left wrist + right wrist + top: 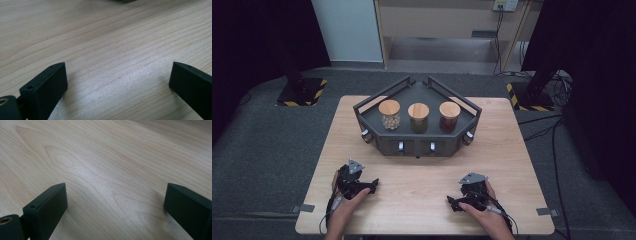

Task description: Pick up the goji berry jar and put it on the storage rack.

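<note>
A dark corner-shaped rack (362, 111) stands at the back middle of the wooden table (422, 200). On its shelf stand three glass jars with wooden lids: a pale-filled jar (390, 114) at left, a green-filled jar (418, 118) in the middle, a red-filled jar (449, 116) at right. My left gripper (373, 184) rests low on the table at front left, held by a hand, and it is open (117, 75) over bare wood. At front right my right gripper (451, 202) lies likewise, open (115, 195), with nothing between its fingers.
The rack's front face carries small light-tipped knobs (401, 146). Black stands with yellow-black striped bases (302, 92) sit on the grey floor beyond the table's far corners, and cables (557, 135) run along the floor at right.
</note>
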A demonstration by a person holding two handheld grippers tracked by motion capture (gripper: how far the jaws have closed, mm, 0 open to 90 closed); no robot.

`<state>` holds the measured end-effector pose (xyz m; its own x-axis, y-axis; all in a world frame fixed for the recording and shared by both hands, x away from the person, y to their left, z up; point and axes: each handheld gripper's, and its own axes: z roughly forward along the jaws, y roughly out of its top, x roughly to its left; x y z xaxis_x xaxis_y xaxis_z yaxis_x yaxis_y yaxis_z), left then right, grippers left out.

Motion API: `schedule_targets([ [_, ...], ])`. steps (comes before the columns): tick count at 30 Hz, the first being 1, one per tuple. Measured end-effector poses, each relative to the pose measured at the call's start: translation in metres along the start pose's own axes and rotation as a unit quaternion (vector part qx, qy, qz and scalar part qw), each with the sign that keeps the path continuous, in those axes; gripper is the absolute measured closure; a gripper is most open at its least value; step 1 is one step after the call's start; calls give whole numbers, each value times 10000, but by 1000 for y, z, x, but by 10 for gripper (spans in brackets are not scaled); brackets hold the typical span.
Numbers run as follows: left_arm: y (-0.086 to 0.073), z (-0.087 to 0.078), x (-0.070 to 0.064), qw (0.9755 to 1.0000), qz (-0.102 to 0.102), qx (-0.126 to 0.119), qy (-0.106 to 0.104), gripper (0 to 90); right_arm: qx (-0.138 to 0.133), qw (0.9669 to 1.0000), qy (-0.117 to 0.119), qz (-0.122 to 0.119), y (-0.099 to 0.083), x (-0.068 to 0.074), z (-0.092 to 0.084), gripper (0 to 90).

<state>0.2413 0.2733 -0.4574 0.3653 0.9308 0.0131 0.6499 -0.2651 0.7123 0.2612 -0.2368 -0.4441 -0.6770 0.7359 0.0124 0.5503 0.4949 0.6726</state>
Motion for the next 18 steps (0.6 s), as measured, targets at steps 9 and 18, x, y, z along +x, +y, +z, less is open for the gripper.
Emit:
schedule_targets([
  [9, 0, 0, 0, 10000, 0, 0, 0, 4, -133, 9999, -8, -68, -3, 11, 8, 15],
  [18, 0, 0, 0, 10000, 0, 1, 1, 4, -335, 9994, -53, -21, -14, 14, 9, 6],
])
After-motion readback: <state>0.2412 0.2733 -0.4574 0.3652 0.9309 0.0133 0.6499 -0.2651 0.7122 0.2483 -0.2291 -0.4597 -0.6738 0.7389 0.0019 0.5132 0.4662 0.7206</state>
